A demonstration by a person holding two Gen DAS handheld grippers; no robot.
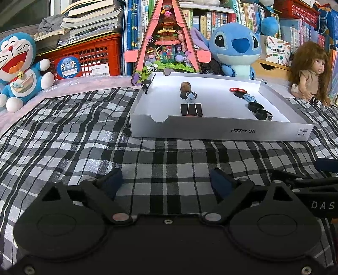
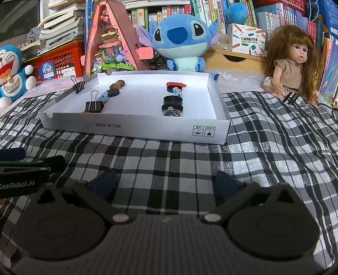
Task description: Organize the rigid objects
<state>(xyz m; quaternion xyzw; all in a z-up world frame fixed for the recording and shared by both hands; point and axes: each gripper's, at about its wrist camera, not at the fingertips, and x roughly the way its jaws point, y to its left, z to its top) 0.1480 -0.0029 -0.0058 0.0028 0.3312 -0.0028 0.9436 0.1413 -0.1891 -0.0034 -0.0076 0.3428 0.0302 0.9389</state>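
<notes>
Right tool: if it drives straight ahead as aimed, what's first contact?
Probably the near wall of the white tray. The right tool, open and empty, points over bare checked cloth toward it; height is unclear.

A black-and-white checked cloth [image 2: 190,160] covers the bed. Behind it stand crowded bookshelves [image 2: 211,12], a red crate [image 1: 93,55] under stacked books, and plush toys [image 1: 236,46].

Before me, a checked cloth [image 1: 84,135], Doraemon plush [image 1: 19,67], Stitch plush [image 2: 181,40], long-haired doll [image 2: 293,63], red crate [image 1: 90,57], packed bookshelf [image 2: 211,12].
</notes>
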